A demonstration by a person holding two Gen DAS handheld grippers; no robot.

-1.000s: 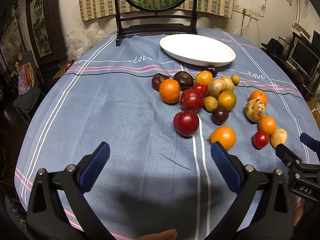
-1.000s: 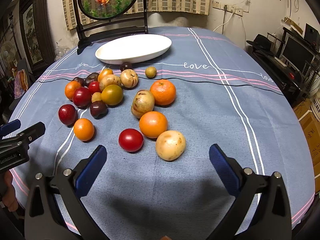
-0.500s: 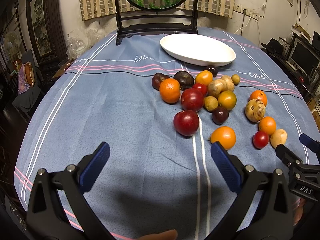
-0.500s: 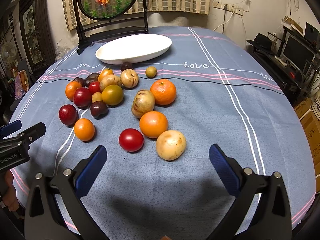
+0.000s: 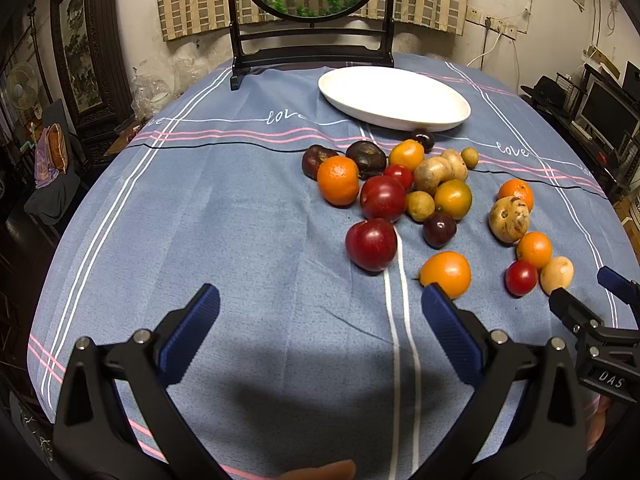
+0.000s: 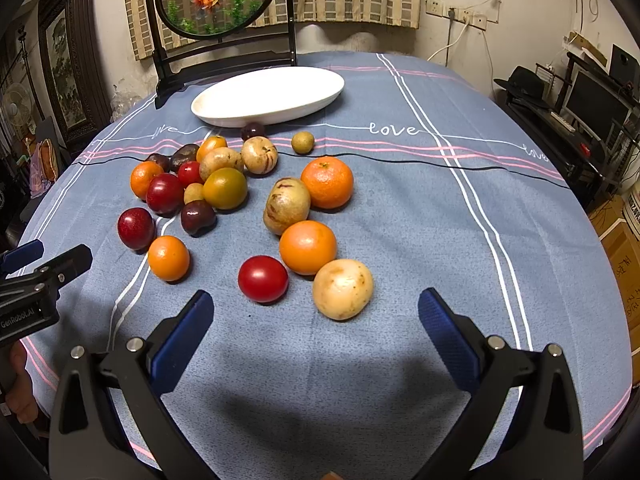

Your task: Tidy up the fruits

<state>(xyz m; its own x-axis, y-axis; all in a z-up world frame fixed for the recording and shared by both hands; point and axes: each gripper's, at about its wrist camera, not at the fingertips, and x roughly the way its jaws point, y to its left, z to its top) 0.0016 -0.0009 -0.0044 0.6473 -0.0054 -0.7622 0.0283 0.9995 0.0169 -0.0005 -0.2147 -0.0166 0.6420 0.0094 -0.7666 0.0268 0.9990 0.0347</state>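
Round glossy fruits (image 6: 263, 279) beside smooth oval white plate (image 6: 272, 98).

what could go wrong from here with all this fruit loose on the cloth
1. The fruits are round and many touch, like the red plum against the orange; lifting one may set its neighbours rolling.
2. The white plate is shallow and still holds nothing, so fruit dropped in could roll out.
3. The right gripper and left gripper are both open and close together, so they might collide.
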